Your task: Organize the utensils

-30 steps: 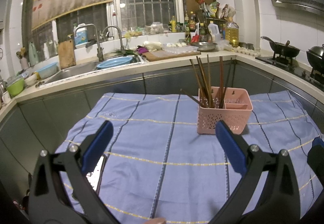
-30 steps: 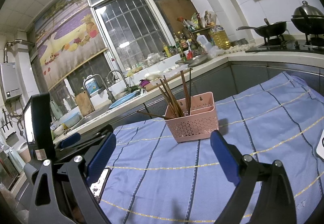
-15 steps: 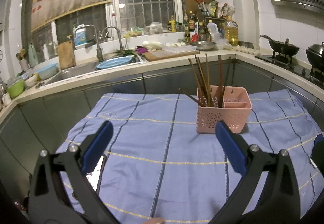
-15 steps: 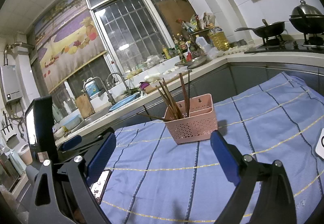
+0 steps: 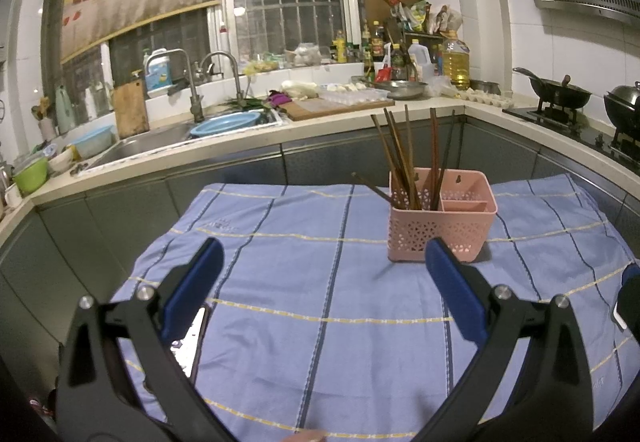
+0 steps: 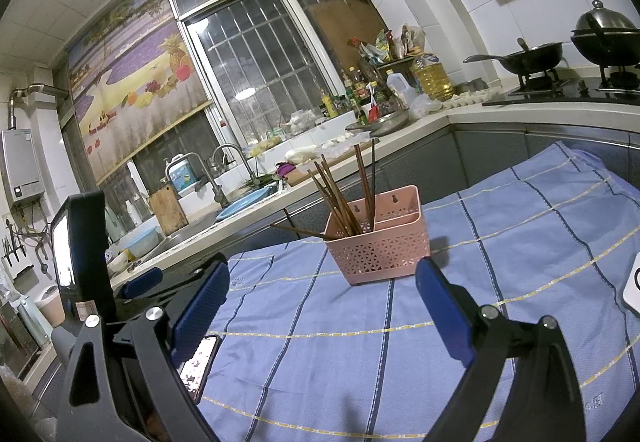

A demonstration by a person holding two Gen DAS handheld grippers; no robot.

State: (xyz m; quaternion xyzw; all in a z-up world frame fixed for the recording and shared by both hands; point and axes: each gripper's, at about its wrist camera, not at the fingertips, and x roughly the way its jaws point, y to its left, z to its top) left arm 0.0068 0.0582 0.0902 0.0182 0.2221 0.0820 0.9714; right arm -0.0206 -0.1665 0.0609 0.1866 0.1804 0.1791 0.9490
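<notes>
A pink perforated utensil basket (image 5: 442,226) stands on the blue striped tablecloth (image 5: 320,282), also in the right wrist view (image 6: 378,242). Several brown chopsticks (image 5: 404,158) stand in its left compartment; one leans out low to the left (image 6: 298,231). The basket's right compartments look empty. My left gripper (image 5: 324,266) is open and empty, held back from the basket. My right gripper (image 6: 322,290) is open and empty, a little in front of the basket. The left gripper's body shows at the left of the right wrist view (image 6: 136,282).
A phone (image 5: 188,346) lies on the cloth at the near left, also in the right wrist view (image 6: 200,366). A white object (image 6: 634,286) sits at the cloth's right edge. Behind are a counter with a sink (image 5: 152,140), cutting board, bottles, and a stove with a wok (image 5: 560,94).
Both grippers have drifted back slightly from the basket and stay open. The basket and chopsticks have not moved.
</notes>
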